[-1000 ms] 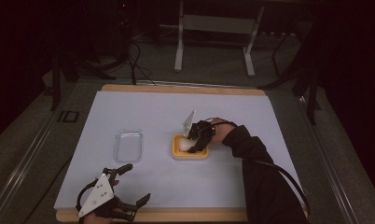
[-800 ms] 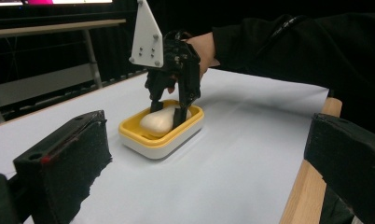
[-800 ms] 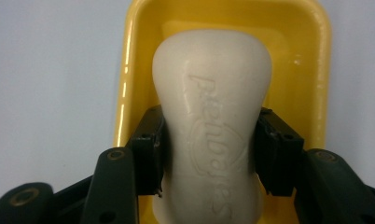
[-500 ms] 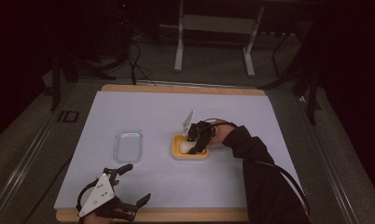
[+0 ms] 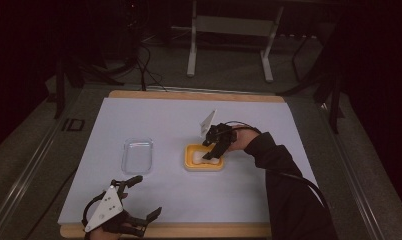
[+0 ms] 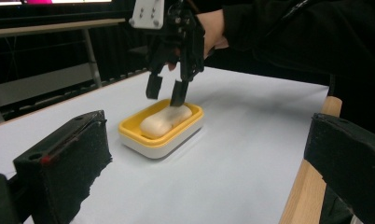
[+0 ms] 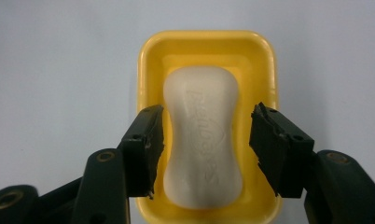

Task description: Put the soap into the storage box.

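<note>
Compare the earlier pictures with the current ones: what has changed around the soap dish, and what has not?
The right gripper has just opened its fingers, letting go of the soap, and lifted slightly above it. The soap lies in the yellow dish. The left gripper, the clear tray and the dish kept their places.

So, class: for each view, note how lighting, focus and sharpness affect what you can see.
High view: dim, room beyond the table nearly black, soap dish small and soft. Left gripper view: bright, soap fairly sharp, near jaws blurred. Right gripper view: even light, soap's embossed lettering legible, right gripper jaws slightly soft.
</note>
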`<state>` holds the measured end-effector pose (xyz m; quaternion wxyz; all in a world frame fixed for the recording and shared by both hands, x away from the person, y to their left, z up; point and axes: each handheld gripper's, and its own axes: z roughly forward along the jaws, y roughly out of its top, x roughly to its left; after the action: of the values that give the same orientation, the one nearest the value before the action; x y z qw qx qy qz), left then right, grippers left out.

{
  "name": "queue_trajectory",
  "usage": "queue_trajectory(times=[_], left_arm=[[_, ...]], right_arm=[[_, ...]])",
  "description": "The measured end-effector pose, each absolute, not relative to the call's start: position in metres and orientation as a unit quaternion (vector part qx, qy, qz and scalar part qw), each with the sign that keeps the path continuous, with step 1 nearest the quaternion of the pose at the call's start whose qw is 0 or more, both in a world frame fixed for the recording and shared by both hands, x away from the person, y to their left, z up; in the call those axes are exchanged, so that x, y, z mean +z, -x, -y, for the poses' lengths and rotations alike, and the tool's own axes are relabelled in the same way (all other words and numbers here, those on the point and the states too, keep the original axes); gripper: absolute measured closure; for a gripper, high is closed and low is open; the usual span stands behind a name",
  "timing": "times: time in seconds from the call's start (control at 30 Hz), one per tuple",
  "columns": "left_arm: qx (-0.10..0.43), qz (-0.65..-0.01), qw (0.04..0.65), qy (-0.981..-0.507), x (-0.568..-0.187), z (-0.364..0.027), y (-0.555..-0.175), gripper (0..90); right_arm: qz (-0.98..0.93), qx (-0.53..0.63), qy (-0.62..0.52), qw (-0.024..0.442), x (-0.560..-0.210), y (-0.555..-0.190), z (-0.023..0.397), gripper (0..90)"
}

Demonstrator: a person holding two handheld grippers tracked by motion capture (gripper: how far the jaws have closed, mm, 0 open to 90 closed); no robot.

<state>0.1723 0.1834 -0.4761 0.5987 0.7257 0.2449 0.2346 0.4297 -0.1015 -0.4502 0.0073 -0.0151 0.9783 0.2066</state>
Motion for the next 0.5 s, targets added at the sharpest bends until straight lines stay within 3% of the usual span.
queue_trajectory(times=[0.13, 0.5], left_arm=[[0.234, -0.245, 0.599, -0.726, -0.476, -0.183, -0.172, 0.3], [0.234, -0.245, 0.598, -0.726, -0.476, -0.183, -0.172, 0.3]], right_arm=[[-0.977, 0.213, -0.001, 0.024, -0.441, -0.426, 0.108, 42.6], [-0.969, 0.221, -0.096, 0.046, -0.432, -0.424, 0.133, 13.6]])
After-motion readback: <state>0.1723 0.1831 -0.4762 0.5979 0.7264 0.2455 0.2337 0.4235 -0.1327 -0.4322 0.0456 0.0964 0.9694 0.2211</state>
